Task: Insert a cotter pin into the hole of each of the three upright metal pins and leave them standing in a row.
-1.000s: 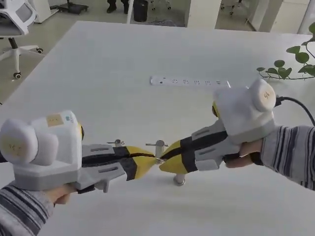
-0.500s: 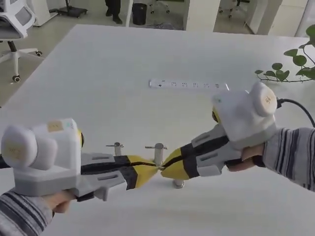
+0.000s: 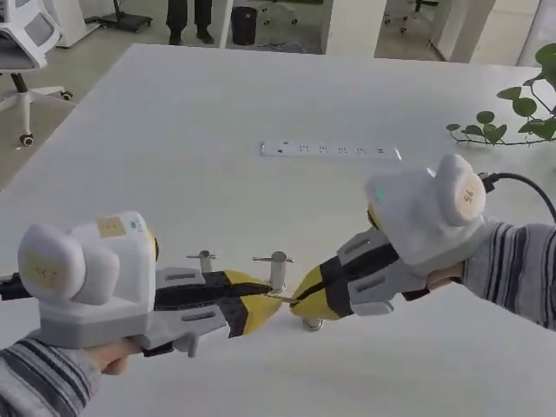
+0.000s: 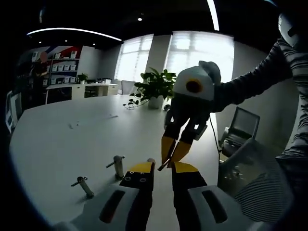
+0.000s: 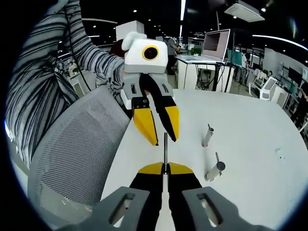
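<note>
right gripper presenting a cotter pin to the open left gripper, three metal pins close by.

the right gripper [image 3: 298,301] is clamped on a thin cotter pin [image 5: 165,147] that sticks straight out ahead of its jaws; the left gripper [image 3: 271,304] faces it tip to tip with jaws parted, and the pin's free end appears to lie between its yellow tips. the middle metal pin [image 3: 278,271] stands upright just behind the meeting tips, a thin crossbar [image 3: 261,258] at its top. a second metal pin [image 3: 206,261], likewise barred, stands just beyond the left gripper's jaws. the third metal pin [image 3: 311,324] shows its base beneath the right gripper's jaws, which hide the rest. farther ahead on the white table [image 3: 174,130] lies a power strip [image 3: 328,149]; a trailing plant [image 3: 521,113] sits off to the right gripper's side.
</note>
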Tool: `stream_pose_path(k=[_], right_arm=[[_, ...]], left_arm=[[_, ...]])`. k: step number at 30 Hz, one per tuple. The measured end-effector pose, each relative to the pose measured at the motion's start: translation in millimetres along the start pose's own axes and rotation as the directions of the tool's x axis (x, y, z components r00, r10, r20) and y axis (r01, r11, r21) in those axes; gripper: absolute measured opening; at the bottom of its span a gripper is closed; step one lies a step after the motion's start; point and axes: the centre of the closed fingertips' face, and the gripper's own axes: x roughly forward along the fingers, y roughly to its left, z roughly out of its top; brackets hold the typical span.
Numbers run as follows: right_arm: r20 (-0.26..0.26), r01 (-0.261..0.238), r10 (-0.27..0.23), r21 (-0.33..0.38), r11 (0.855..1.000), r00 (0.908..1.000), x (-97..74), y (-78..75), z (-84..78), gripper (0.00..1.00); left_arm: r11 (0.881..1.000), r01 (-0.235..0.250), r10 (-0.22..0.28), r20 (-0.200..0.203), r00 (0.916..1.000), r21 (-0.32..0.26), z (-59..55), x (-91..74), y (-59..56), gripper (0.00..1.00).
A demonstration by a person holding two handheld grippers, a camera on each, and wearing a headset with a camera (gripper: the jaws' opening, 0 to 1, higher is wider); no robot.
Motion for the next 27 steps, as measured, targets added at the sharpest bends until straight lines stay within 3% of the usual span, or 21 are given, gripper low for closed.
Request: stream_pose_path(k=[2,5,15,16,18,21,27], right_arm=[[-0.021,0.019,-0.019,-0.013,1.0,0.9996,-3.4,-3.3,-5.1,0.0],[-0.051,0.044,-0.046,-0.024,0.999,0.9977,-8.9,-8.0,-13.5,0.0],[-0.145,0.117,-0.123,-0.049,0.992,0.9818,-25.1,-18.2,-45.2,0.0],[-0.154,0.124,-0.13,-0.049,0.991,0.9793,-26.4,-19.4,-47.9,0.0],[-0.163,0.13,-0.137,-0.049,0.99,0.9771,-28.4,-20.0,-52.2,0.0],[-0.194,0.144,-0.153,-0.059,0.988,0.9691,-31.9,-22.3,-61.3,0.0],[-0.227,0.171,-0.178,-0.051,0.984,0.9574,-36.7,-26.9,-76.0,0.0]], left_arm=[[0.999,-0.025,0.026,-0.008,0.9996,0.029,-1.8,1.0,3.2,0.17],[0.999,-0.041,0.042,-0.014,0.999,0.023,-5.4,2.6,3.2,0.2],[0.993,-0.109,0.111,-0.044,0.9928,0.053,-28.5,22.5,-0.9,0.29],[0.988,-0.139,0.143,-0.054,0.9883,0.068,-32.2,24.8,2.0,0.29],[0.987,-0.149,0.154,-0.063,0.9861,0.066,-35.9,28.9,2.2,0.29],[0.978,-0.195,0.202,-0.08,0.9762,0.079,-42.0,34.0,8.3,0.3],[0.968,-0.233,0.243,-0.101,0.9648,0.095,-49.0,47.2,15.8,0.31]])
